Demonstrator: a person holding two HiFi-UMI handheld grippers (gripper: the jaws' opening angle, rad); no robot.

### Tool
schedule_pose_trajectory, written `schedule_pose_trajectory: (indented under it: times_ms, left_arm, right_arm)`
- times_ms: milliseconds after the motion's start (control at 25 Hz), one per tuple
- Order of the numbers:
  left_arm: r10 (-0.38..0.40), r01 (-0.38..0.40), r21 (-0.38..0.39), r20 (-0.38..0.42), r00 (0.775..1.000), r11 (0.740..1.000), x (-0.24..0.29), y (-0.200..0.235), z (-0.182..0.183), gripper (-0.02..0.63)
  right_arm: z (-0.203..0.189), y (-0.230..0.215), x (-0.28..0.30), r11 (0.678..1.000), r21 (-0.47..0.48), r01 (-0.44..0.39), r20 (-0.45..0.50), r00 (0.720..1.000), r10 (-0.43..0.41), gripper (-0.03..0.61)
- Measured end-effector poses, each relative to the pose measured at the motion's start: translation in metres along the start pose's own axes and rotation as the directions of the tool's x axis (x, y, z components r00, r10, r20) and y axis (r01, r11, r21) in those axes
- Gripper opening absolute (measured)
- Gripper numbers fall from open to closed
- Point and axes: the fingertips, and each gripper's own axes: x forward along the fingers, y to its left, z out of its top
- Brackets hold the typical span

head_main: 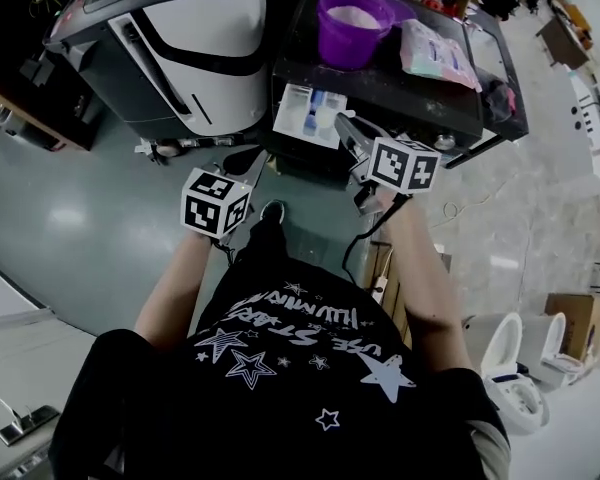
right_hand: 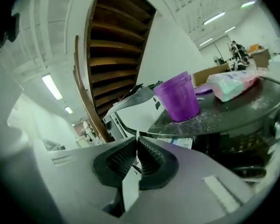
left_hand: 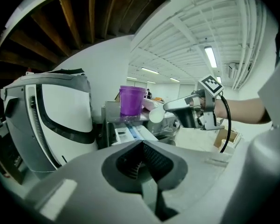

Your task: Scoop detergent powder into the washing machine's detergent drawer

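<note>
The washing machine (head_main: 400, 88) has a black top with spilled powder on it. A purple tub (head_main: 352, 23) (left_hand: 131, 100) (right_hand: 177, 97) of white powder stands there, next to a detergent bag (head_main: 435, 53) (right_hand: 231, 85). The white detergent drawer (head_main: 305, 113) (left_hand: 128, 133) is pulled out below the tub. My right gripper (head_main: 342, 125) (left_hand: 170, 107) (right_hand: 137, 148) is shut on the thin handle of a white scoop (left_hand: 156, 115) (right_hand: 129, 190), held beside the drawer. My left gripper (head_main: 262, 164) (left_hand: 142, 146) is shut and holds nothing, short of the drawer.
A white and dark grey appliance (head_main: 180, 38) (left_hand: 60, 115) stands left of the washing machine. White toilets (head_main: 520, 368) and a cardboard box (head_main: 575, 323) sit on the floor at the right. A cable (head_main: 365, 233) runs from the right gripper.
</note>
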Motion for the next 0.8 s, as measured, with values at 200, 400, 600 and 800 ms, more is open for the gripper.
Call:
schedule_pose_trajectory:
  times_ms: [200, 400, 600, 800]
  left_arm:
    - [0.003, -0.003, -0.005, -0.011, 1.000, 1.000, -0.010, -0.023, -0.010, 0.002]
    - [0.023, -0.023, -0.011, -0.014, 1.000, 1.000, -0.018, -0.029, -0.012, 0.002]
    - [0.030, -0.030, 0.000, -0.012, 0.999, 1.000, -0.016, -0.035, -0.011, 0.002]
    - [0.013, -0.013, 0.008, -0.016, 1.000, 1.000, -0.012, -0.045, -0.019, 0.002]
  right_arm:
    - [-0.005, -0.002, -0.027, 0.996, 0.094, -0.006, 0.036, 0.999, 0.002, 0.034]
    - [-0.013, 0.002, -0.043, 0.986, 0.165, -0.024, 0.065, 0.998, 0.013, 0.034]
    - [-0.025, 0.008, -0.059, 0.980, 0.194, -0.046, 0.071, 0.997, 0.033, 0.034]
    - [-0.039, 0.012, -0.069, 0.977, 0.204, -0.065, 0.061, 0.997, 0.053, 0.034]
